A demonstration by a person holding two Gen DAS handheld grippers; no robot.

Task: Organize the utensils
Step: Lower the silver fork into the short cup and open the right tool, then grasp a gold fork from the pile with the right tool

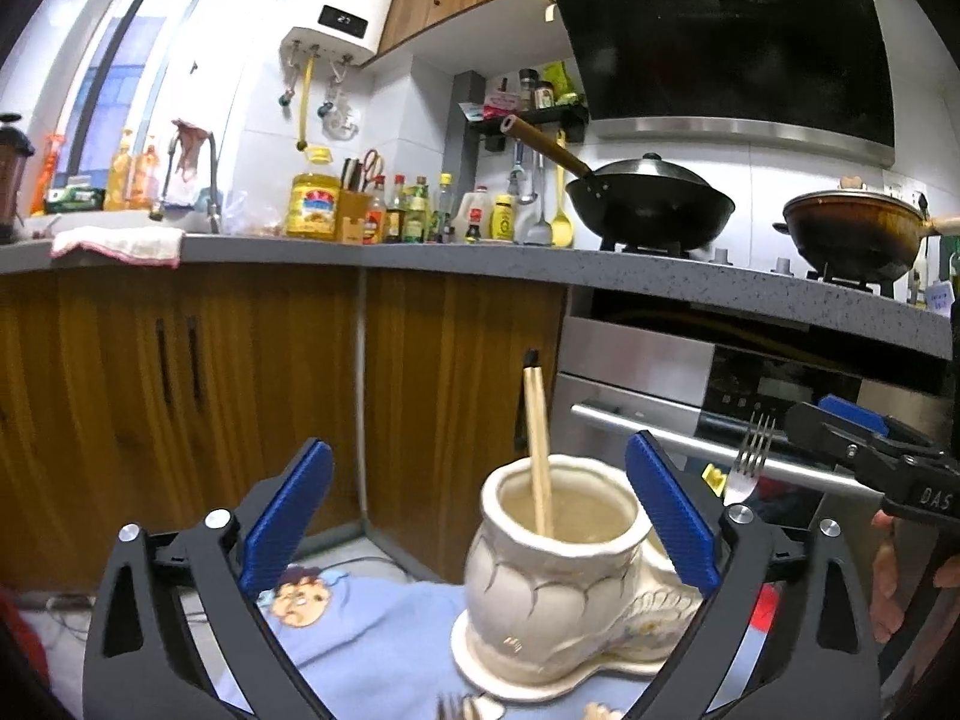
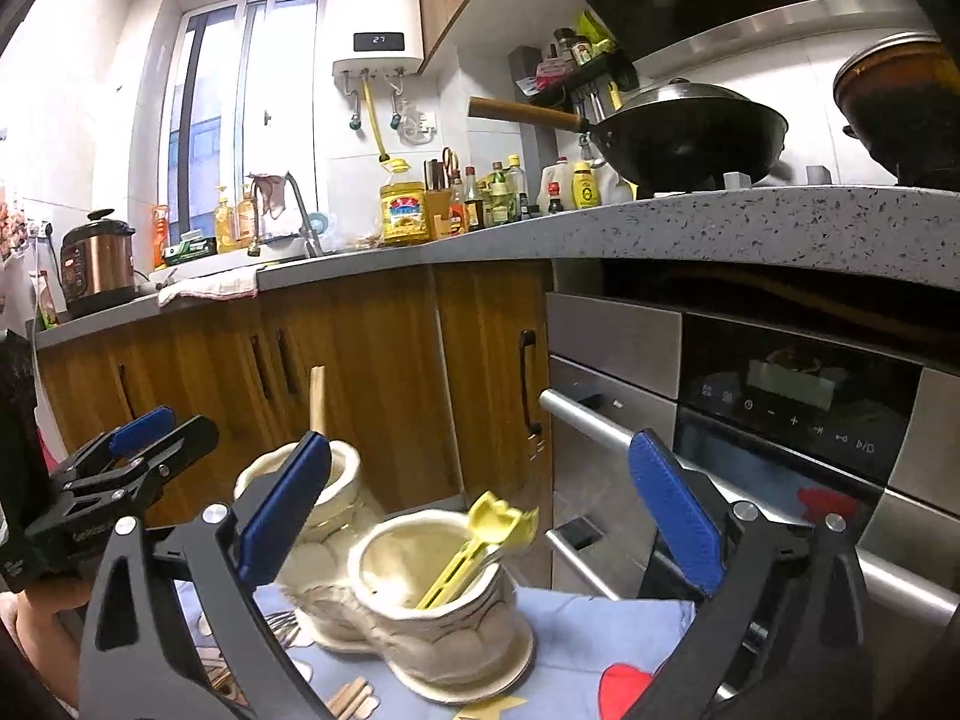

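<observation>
A cream ceramic double-pot holder [image 1: 558, 588] stands on a blue cloth [image 1: 372, 630]. Its left pot holds wooden chopsticks [image 1: 538, 450]. In the right wrist view the near pot [image 2: 432, 606] holds yellow utensils [image 2: 474, 552], and the far pot [image 2: 336, 480] holds the chopsticks [image 2: 317, 399]. A metal fork [image 1: 747, 462] stands upright in the right pot, its lower part hidden behind my finger. My left gripper [image 1: 480, 516] is open and empty, around the left pot. My right gripper [image 2: 480, 516] is open and empty above the near pot. It shows at the right of the left wrist view [image 1: 864, 450].
More forks [image 2: 282, 624] and wooden sticks [image 2: 354, 696] lie on the cloth beside the holder. Wooden cabinets [image 1: 240, 390] and a steel oven [image 2: 750, 420] stand just behind. The counter [image 1: 420, 258] above carries bottles, a wok [image 1: 648, 204] and a pot.
</observation>
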